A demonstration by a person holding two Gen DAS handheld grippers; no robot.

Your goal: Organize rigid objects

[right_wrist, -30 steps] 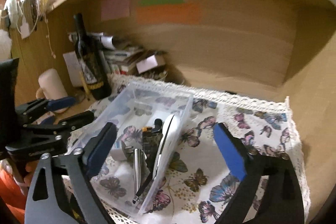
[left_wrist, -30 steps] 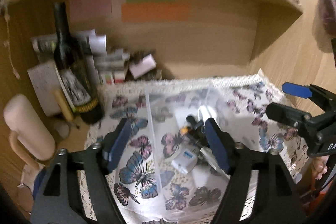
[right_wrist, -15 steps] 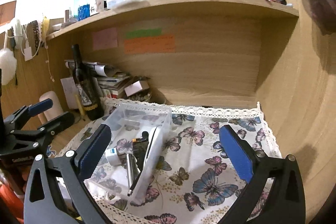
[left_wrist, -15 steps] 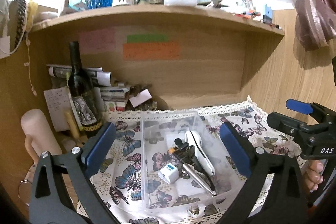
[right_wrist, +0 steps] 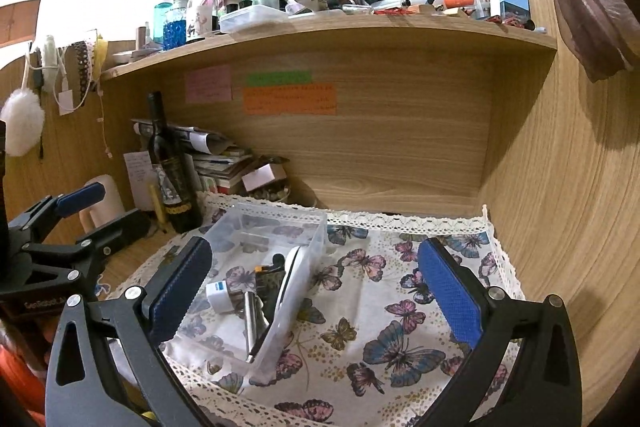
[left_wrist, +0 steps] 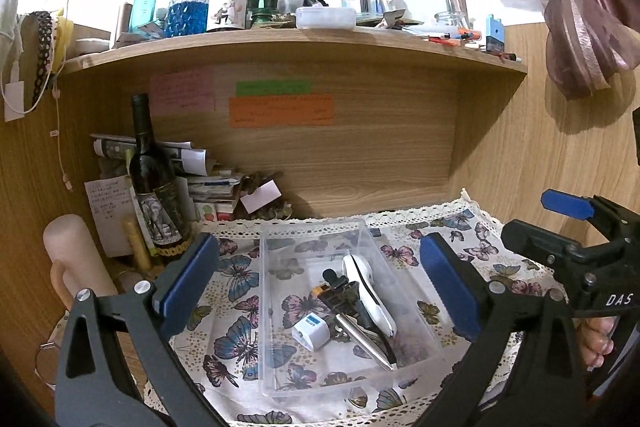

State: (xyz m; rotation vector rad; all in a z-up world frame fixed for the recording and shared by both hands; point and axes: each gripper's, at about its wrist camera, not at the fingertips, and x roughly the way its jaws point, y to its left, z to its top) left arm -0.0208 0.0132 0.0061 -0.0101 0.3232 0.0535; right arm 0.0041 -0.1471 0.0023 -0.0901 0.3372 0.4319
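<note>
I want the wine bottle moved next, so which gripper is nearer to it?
Left. The left gripper hangs over the clear bin, beside the wine bottle; the right gripper is past the bin's far side.

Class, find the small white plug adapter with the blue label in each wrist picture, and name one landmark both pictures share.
Left wrist: the white plug adapter lies in the clear plastic bin, low and centre, left of the silver pen.
Right wrist: the adapter lies in the bin, lower left of centre.
Shared landmark: the orange note on the back panel.
</note>
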